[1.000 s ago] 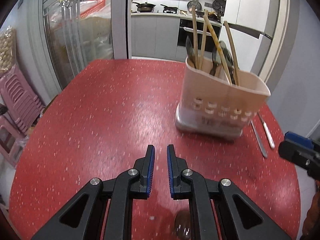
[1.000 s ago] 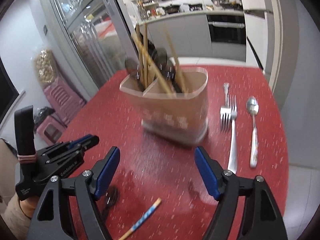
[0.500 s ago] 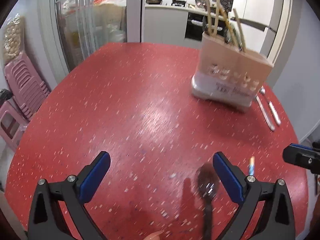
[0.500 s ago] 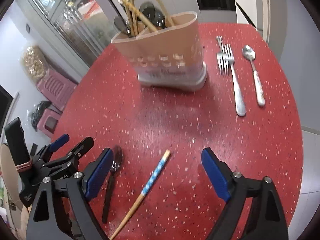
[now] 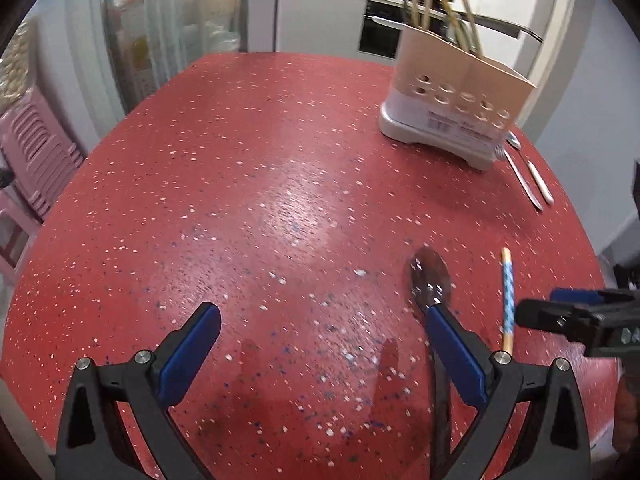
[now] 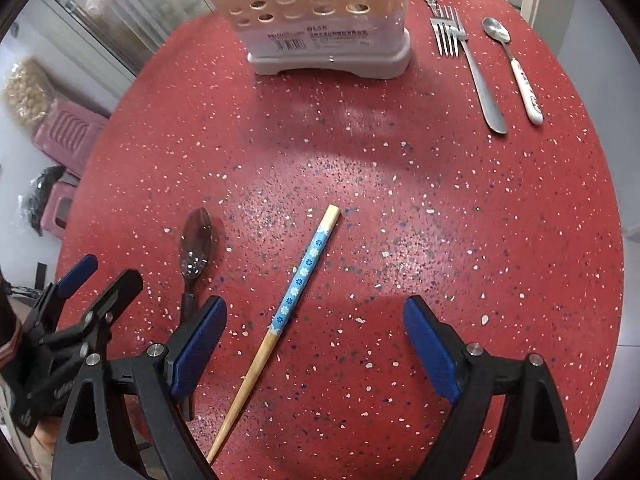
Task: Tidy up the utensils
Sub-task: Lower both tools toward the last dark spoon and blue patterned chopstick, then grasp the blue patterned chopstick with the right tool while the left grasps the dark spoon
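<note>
A: What differs from a second ago?

B: The left gripper (image 5: 320, 332) had its jaws nearly pressed together; now they are spread wide with nothing pinched. The right gripper (image 6: 316, 330) is spread a little wider too, and empty. Both have come lower over the red tabletop (image 6: 440, 200), and the utensil holder (image 6: 320, 20) now sits farther away, toward the far edge.

A: Count the loose utensils, left to right.

B: One dark spoon (image 6: 196, 246) near the front edge, its handle running under the right gripper's left finger. One chopstick with a blue flowered band (image 6: 304, 268) lying between the right gripper's open jaws. By the holder's right side, one steel fork (image 6: 468, 56) and one white-handled spoon (image 6: 516, 68), side by side.

A: And in the holder?

B: Several wooden sticks and dark utensils; blurred, I cannot count them.
</note>
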